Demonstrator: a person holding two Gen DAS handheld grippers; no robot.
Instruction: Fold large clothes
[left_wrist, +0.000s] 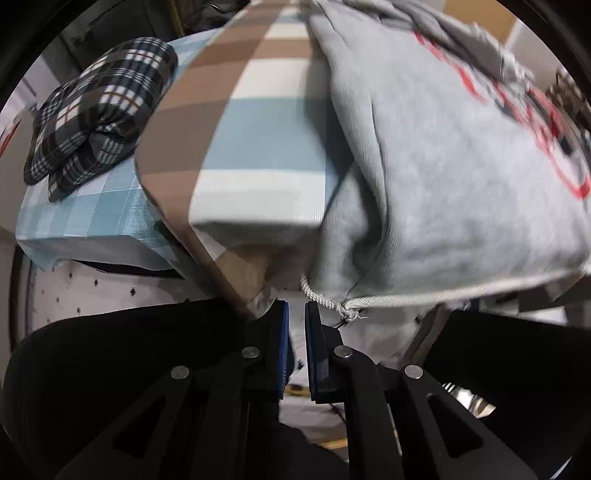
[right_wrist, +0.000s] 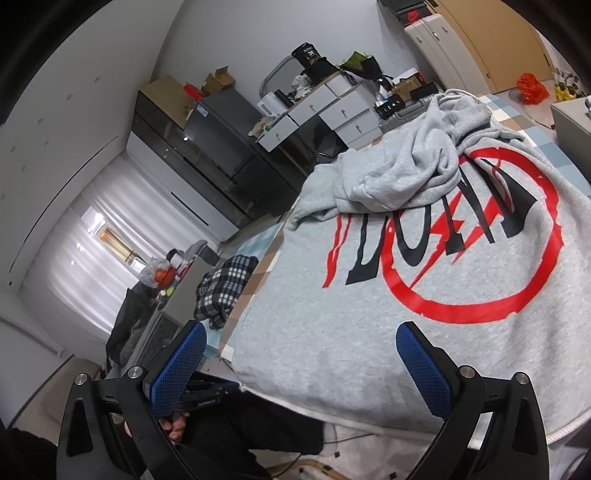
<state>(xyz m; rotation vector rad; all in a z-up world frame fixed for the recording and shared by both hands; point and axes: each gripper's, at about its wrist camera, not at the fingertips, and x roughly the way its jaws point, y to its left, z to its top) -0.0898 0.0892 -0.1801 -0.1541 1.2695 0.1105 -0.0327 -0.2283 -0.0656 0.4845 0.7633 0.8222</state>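
On the checked bed (right_wrist: 546, 122) lies the grey hoodie (right_wrist: 424, 295), print up, its sleeve bunched at the far end. The right gripper (right_wrist: 301, 354) hovers spread wide over the near hem; the left gripper (left_wrist: 295, 332), nearly closed on nothing, sits just below the hem cord (left_wrist: 388, 299). Folding looks barely begun; next, both should pinch the hem.

Checked bed (left_wrist: 255, 122), grey hoodie (right_wrist: 406, 295), plaid garment (left_wrist: 99, 110) on it

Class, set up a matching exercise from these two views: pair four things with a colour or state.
Things:
1. hoodie
2. plaid garment
3. left gripper
4. right gripper

Descriptions:
A. jaws nearly together, gripping nothing
B. grey with a red ring print
C. jaws wide apart
D. dark checks, bundled

Pairs: 1-B, 2-D, 3-A, 4-C
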